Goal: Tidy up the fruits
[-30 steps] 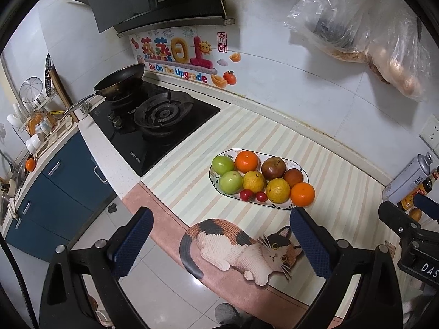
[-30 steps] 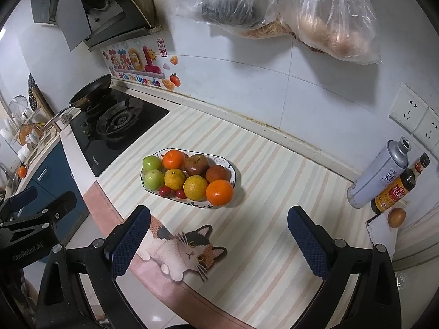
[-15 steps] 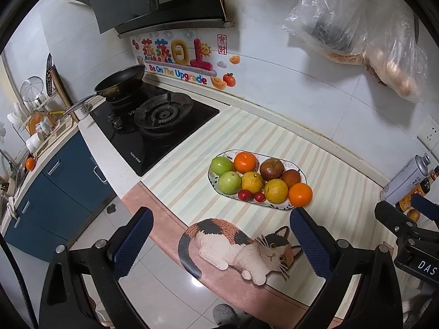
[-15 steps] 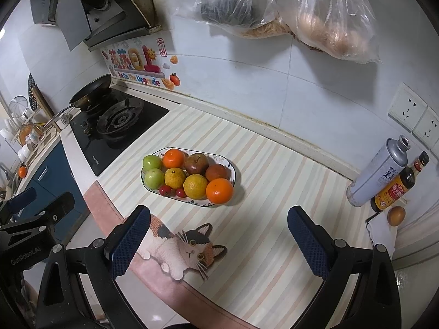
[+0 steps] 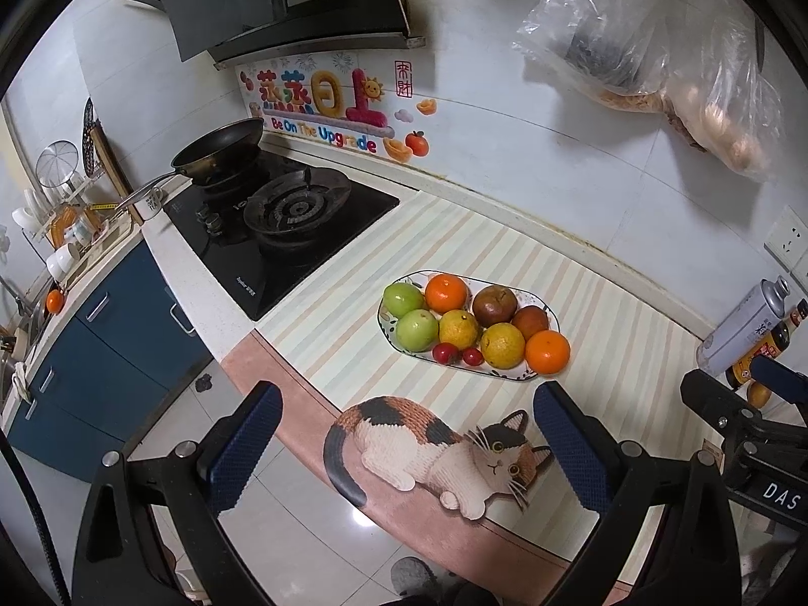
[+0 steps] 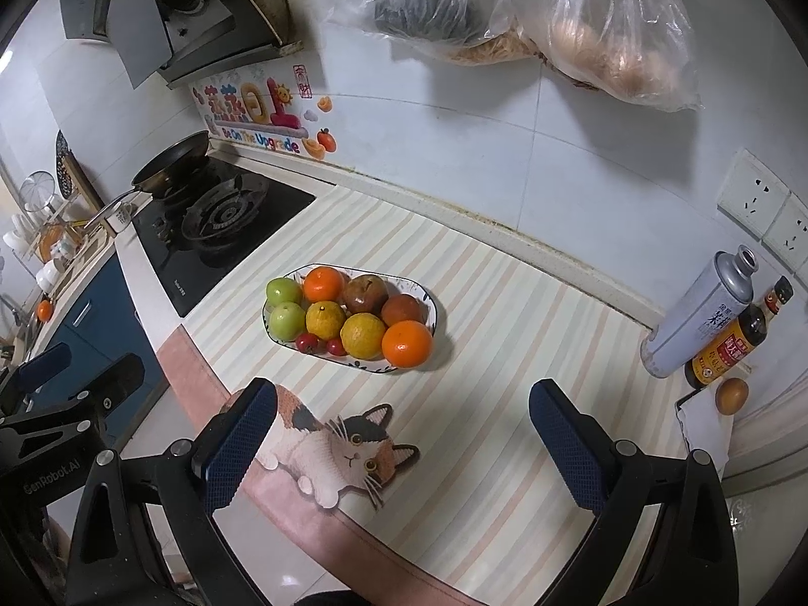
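Note:
An oval patterned plate (image 5: pixel 553 320) (image 6: pixel 432 303) sits on the striped counter mat, filled with fruit: two green apples (image 5: pixel 416 329) (image 6: pixel 287 319), oranges (image 5: pixel 547 351) (image 6: pixel 407 344), yellow citrus (image 5: pixel 502 345) (image 6: pixel 363 335), brownish fruits (image 5: pixel 494 305) (image 6: pixel 365 294) and two small red fruits (image 5: pixel 445 352) (image 6: pixel 307 342). My left gripper (image 5: pixel 406 437) is open and empty, held above the counter's front edge, short of the plate. My right gripper (image 6: pixel 401 432) is open and empty, over the mat to the right of and nearer than the plate.
A gas hob (image 5: pixel 283 232) with a frying pan (image 5: pixel 219 151) lies left of the mat. A metal can (image 6: pixel 699 310), a sauce bottle (image 6: pixel 735 341) and an egg (image 6: pixel 732 395) stand at the right. Plastic bags (image 6: pixel 555 15) hang on the wall above. A cat picture (image 5: pixel 444 449) marks the mat's front.
Both views have shifted very slightly; the plate sits a little further left in the left wrist view. Both grippers stay open and empty.

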Available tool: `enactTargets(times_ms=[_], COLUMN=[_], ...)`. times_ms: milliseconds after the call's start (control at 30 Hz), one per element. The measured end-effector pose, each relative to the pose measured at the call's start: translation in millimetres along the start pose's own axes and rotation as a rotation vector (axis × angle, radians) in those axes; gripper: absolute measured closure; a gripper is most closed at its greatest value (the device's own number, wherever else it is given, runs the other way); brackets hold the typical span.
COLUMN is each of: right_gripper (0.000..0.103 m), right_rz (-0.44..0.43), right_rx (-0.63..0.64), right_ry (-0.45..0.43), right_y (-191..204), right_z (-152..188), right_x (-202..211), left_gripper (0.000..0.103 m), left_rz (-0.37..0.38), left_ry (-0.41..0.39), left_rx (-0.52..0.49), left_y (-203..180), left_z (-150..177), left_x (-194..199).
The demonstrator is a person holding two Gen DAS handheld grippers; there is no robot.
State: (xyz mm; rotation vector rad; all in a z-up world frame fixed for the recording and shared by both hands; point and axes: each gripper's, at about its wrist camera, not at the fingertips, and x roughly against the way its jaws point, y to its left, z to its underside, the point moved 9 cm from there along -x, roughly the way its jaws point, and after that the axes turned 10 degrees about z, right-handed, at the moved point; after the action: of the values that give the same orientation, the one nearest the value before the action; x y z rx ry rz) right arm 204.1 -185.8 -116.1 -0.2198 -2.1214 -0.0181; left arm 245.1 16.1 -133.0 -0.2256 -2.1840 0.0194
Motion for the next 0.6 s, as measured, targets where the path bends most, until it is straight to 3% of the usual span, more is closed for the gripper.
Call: enactTargets(times_ms=[600], right_gripper=[0.001], right_rz=[-0.007], right_rx=[-0.004], right_ry=[-0.003], right_y=[-4.4], right_z=[1.8], right_x=[3.4], left_gripper=[0.001], left_rz=[-0.002], left_ry=[-0.003], left_rx=[-0.004], left_y=[-2.3], left_z=[1.6], left_x=[1.3])
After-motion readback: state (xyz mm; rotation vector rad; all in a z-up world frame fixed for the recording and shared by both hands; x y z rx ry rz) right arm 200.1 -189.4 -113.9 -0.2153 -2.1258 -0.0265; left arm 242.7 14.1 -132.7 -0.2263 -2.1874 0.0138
